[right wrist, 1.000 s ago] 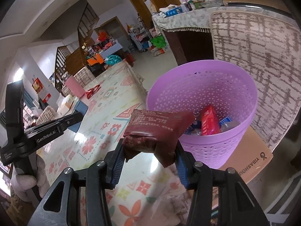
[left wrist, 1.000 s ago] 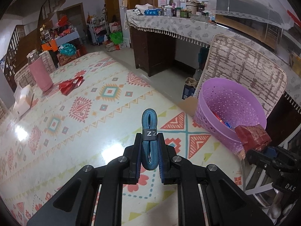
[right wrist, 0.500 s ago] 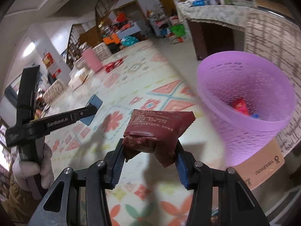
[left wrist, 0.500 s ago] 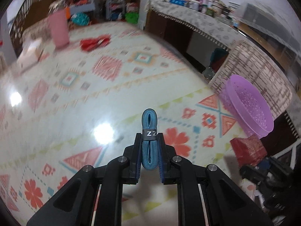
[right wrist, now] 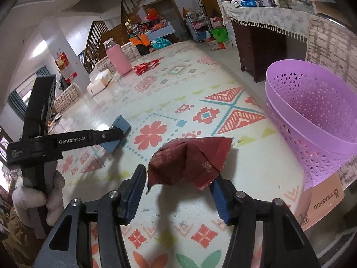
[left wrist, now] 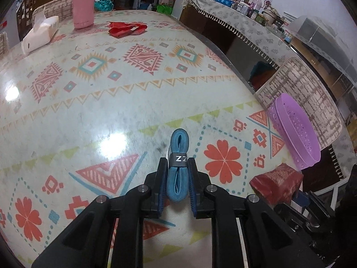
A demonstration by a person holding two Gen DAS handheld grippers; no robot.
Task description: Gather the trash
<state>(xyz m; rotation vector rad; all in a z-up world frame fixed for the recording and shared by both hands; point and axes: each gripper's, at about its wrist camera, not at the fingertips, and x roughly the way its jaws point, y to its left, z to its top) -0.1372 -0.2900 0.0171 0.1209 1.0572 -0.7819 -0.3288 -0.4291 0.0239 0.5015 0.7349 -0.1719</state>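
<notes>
My left gripper (left wrist: pixel 177 178) is shut on a folded blue strap bundle (left wrist: pixel 177 156) with a black band, held above the patterned table (left wrist: pixel 111 93). It also shows in the right wrist view (right wrist: pixel 116 137). My right gripper (right wrist: pixel 178 185) has its jaws spread wide; the dark red snack wrapper (right wrist: pixel 189 160) rests between them, touching the right finger and clear of the left one. The wrapper also shows in the left wrist view (left wrist: pixel 276 182). The purple perforated trash basket (right wrist: pixel 312 120) stands off the table's right edge. A crumpled red wrapper (left wrist: pixel 126 28) lies at the far end.
A pink bottle (left wrist: pixel 83 4) and a white tissue pack (left wrist: pixel 40 33) stand at the table's far left. A woven chair back (left wrist: pixel 308 96) is behind the basket. A cardboard box (right wrist: pixel 323 198) lies under the basket. A cluttered sideboard (left wrist: pixel 241 22) stands beyond.
Both grippers have pulled back from the basket over the table. My right jaws have spread and the dark red wrapper has tipped loose between them. The left still holds the strap.
</notes>
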